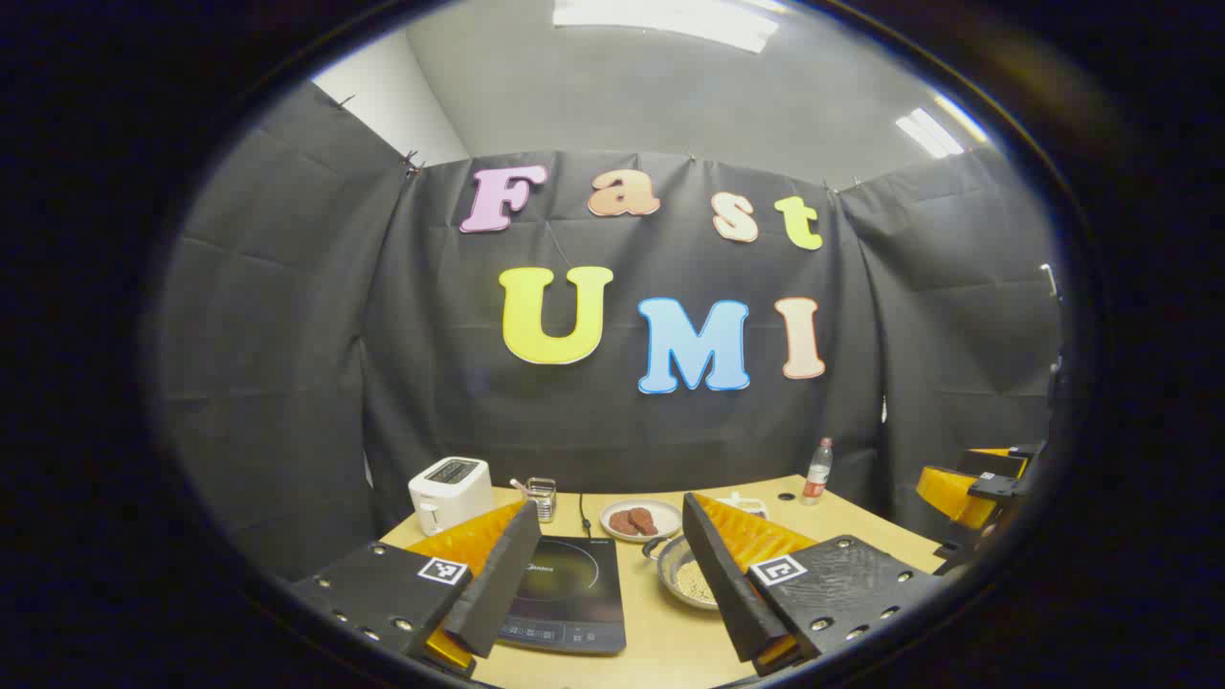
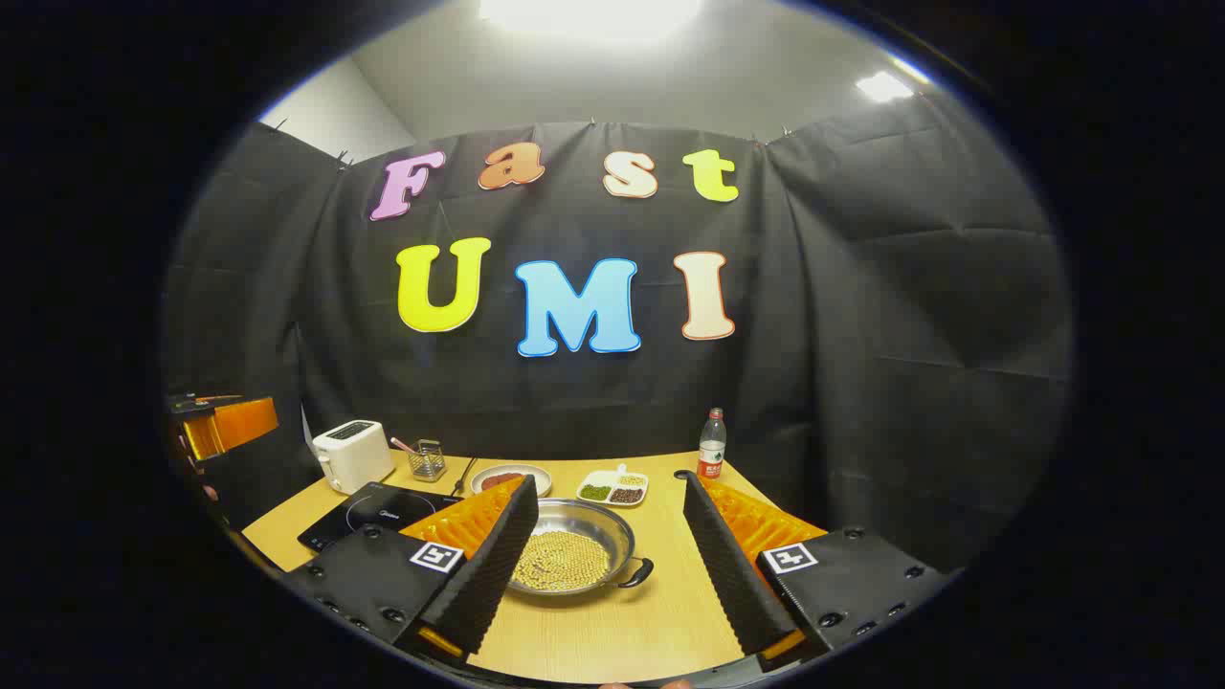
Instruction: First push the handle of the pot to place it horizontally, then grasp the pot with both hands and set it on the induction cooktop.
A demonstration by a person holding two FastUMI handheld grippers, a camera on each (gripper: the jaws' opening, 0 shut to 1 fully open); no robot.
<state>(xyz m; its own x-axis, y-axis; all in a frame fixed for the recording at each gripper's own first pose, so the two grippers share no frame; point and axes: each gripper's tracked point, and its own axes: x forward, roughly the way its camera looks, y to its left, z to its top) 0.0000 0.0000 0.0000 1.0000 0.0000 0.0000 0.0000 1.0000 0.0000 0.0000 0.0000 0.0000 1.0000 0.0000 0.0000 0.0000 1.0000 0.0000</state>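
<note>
A steel pot [image 2: 569, 555] filled with pale beans stands on the wooden table [image 2: 612, 632], a small dark loop handle [image 2: 636, 572] at its near right side. My right gripper [image 2: 609, 483] hovers open above and in front of it, apart from it. Left of the pot lies the black induction cooktop [image 2: 383, 512]. In the left gripper view my left gripper [image 1: 611, 509] is open above the cooktop [image 1: 565, 588]; its right finger hides part of the pot [image 1: 684, 574], whose handle [image 1: 656, 545] shows at the far left rim. Each gripper appears at the edge of the other's view: right [image 1: 976, 478], left [image 2: 225, 426].
At the back of the table stand a white toaster [image 2: 352, 453], a wire holder [image 2: 427, 459], a plate of brown patties [image 1: 639, 520], a divided dish of beans [image 2: 612, 490] and a bottle [image 2: 711, 445]. A black cable [image 1: 582, 512] runs from the cooktop.
</note>
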